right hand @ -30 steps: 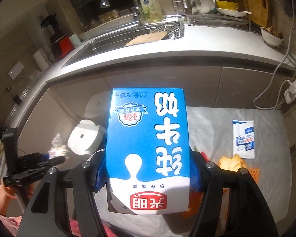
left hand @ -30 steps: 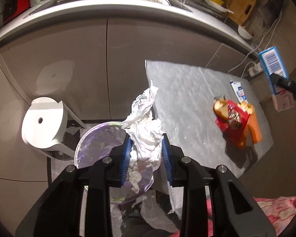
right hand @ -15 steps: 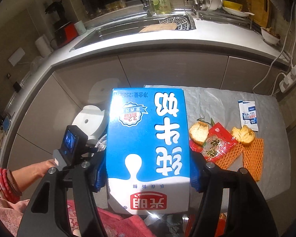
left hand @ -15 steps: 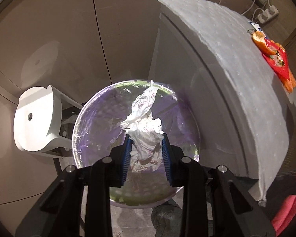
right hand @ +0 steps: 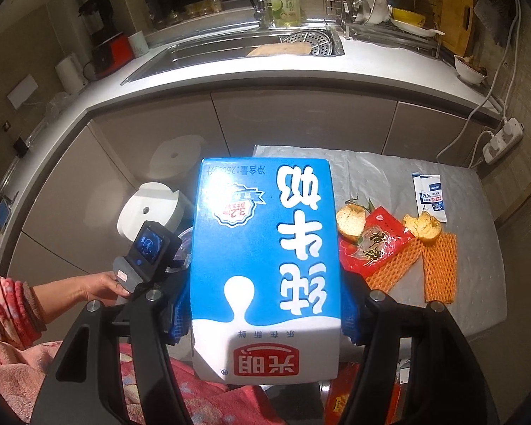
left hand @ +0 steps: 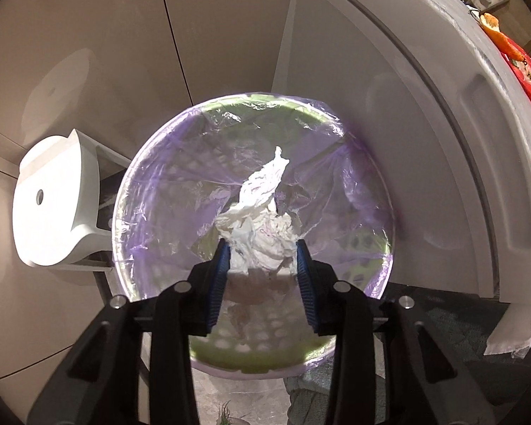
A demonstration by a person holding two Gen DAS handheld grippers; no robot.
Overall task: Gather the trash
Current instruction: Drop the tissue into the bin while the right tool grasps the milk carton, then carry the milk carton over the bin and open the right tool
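Note:
A round bin (left hand: 124, 191) with a purple liner lies straight below my left gripper (left hand: 261, 258). A crumpled white tissue (left hand: 262, 226) sits loosely between its blue pads over the bin's mouth while the jaws are opening. My right gripper (right hand: 265, 318) is shut on a blue and white milk carton (right hand: 265, 265), held upside down above the table's near left edge. On the table lie a red snack wrapper (right hand: 371, 244), orange peel pieces (right hand: 350, 219), orange foam nets (right hand: 439, 265) and a wipe sachet (right hand: 430, 194).
The white-covered table (left hand: 442, 141) stands right beside the bin, and a white stool (left hand: 53, 205) stands on its other side. Cabinet fronts close off the back. A person's hand (right hand: 99, 283) in a pink sleeve holds the left unit. The sink counter (right hand: 371, 63) runs behind.
The left gripper dropped from table height to just over the bin and its jaws widened around the tissue. The right gripper carried the carton left across the table.

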